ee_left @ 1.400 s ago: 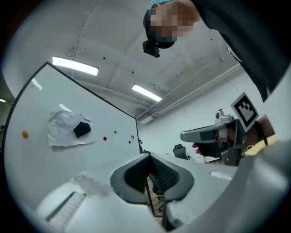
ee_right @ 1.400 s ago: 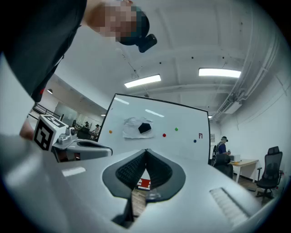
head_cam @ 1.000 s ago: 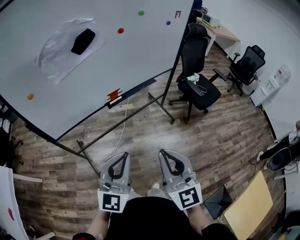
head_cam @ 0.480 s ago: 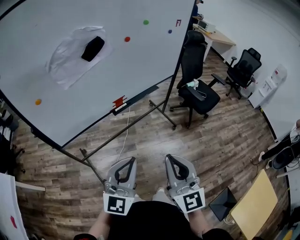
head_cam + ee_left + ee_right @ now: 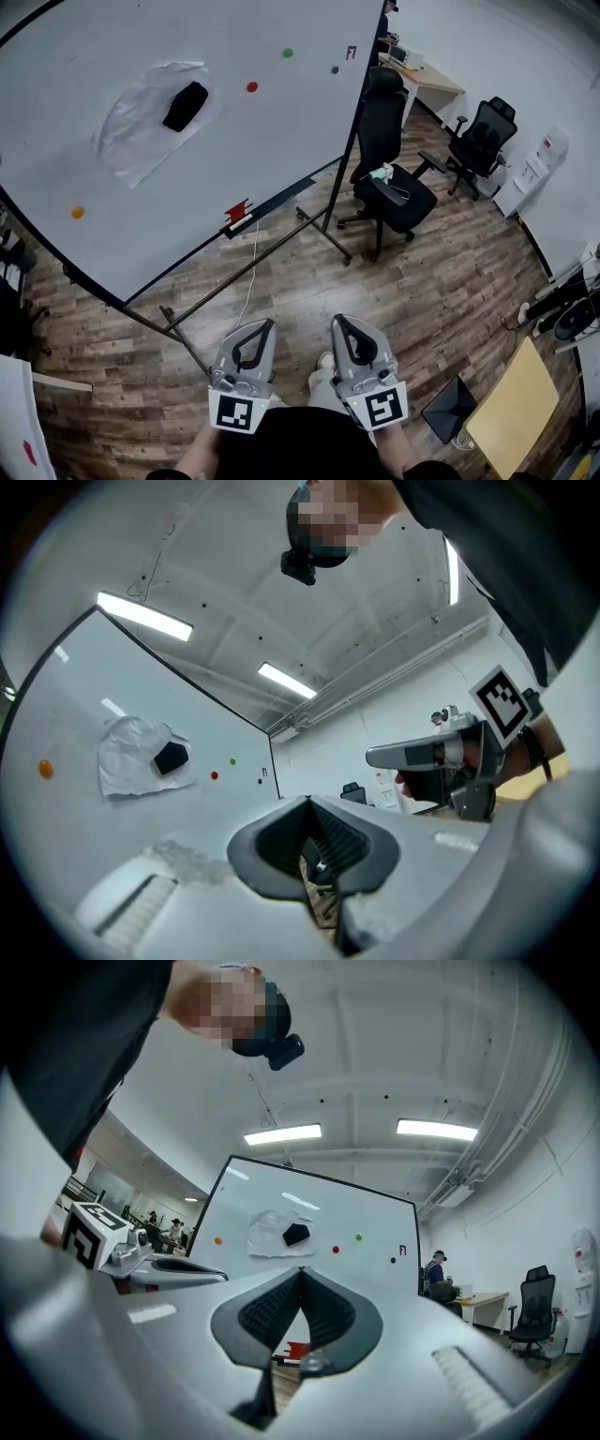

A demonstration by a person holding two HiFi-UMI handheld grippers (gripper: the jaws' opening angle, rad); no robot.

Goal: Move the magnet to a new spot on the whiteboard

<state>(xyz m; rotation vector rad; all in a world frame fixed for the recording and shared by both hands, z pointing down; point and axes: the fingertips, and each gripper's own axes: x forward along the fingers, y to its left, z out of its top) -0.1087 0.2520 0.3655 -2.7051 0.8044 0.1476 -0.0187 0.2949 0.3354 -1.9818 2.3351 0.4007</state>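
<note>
Four small round magnets sit on the whiteboard (image 5: 187,197), none of them touched. Taking the black eraser (image 5: 185,106) as the mark, the red magnet (image 5: 251,87) lies near it on the right. The green magnet (image 5: 288,53) is further right and a little higher, and the blue magnet (image 5: 335,69) is further right again, close to the board's edge. The orange magnet (image 5: 77,213) is well apart from the eraser, down and to the left. A crumpled white sheet (image 5: 131,141) spreads behind and around the eraser.

Far below the eraser, off the board and over the wooden floor (image 5: 422,281), the left claw (image 5: 268,323) and the right claw (image 5: 336,321) are held side by side. Each is clenched, tips together, with nothing between them. Right of the eraser, past the board's edge, stands a black office chair (image 5: 394,178).
</note>
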